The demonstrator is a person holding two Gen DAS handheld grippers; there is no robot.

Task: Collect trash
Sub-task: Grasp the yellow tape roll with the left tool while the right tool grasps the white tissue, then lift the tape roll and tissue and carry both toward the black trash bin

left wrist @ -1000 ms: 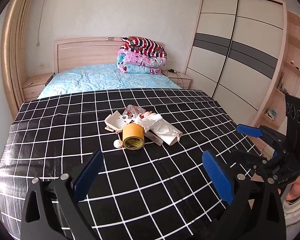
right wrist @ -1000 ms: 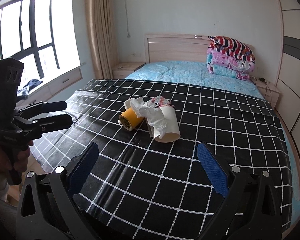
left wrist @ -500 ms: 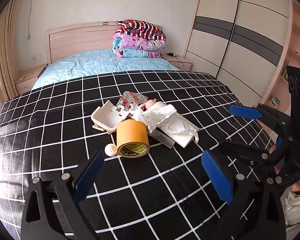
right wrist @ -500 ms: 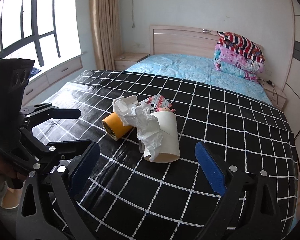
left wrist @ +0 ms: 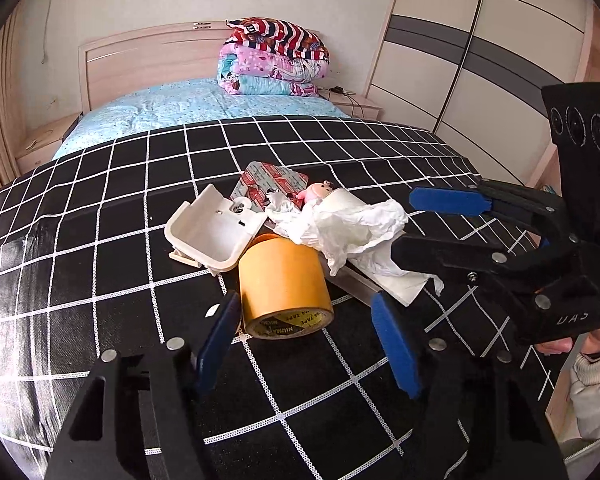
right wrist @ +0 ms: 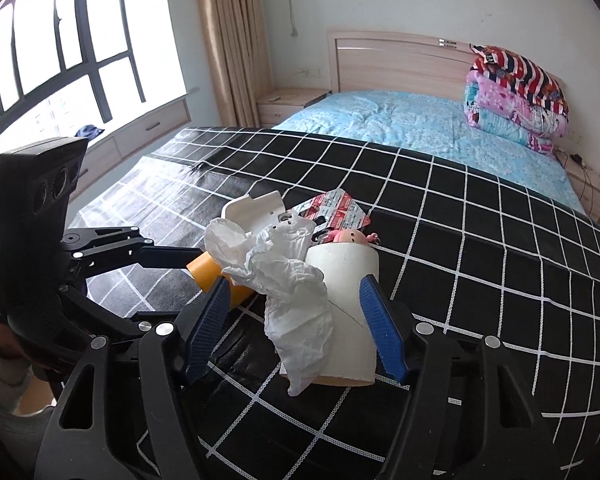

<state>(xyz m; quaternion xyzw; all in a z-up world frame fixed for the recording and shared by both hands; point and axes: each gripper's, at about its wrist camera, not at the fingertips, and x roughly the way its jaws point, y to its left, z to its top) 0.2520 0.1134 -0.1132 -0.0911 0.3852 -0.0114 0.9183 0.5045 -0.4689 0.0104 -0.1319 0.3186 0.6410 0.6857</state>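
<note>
From the left wrist, the left hand-held gripper (left wrist: 304, 332) is about half open and its jaws are closing, its blue pads on either side of the yellow tape roll (left wrist: 283, 286) without yet pressing on it. The roll lies on its side on the black grid-patterned cover (left wrist: 100, 280) of the bed, at the near edge of a small trash pile. Touching it behind is a white plastic box (left wrist: 210, 234); to the right lies crumpled white tissue (left wrist: 348, 228) over a white paper tube (left wrist: 342, 200), with a red-and-white wrapper (left wrist: 270, 182) behind. The right hand-held gripper (left wrist: 424, 224) reaches in from the right at the tissue.

From the right wrist, the right hand-held gripper (right wrist: 294, 308) is also partly open and closing, with the paper tube (right wrist: 346, 284) and the draped tissue (right wrist: 288, 280) between its pads, not clearly pinched. The tape roll (right wrist: 208, 272) shows just left, at the left hand-held gripper (right wrist: 180, 276).
</note>
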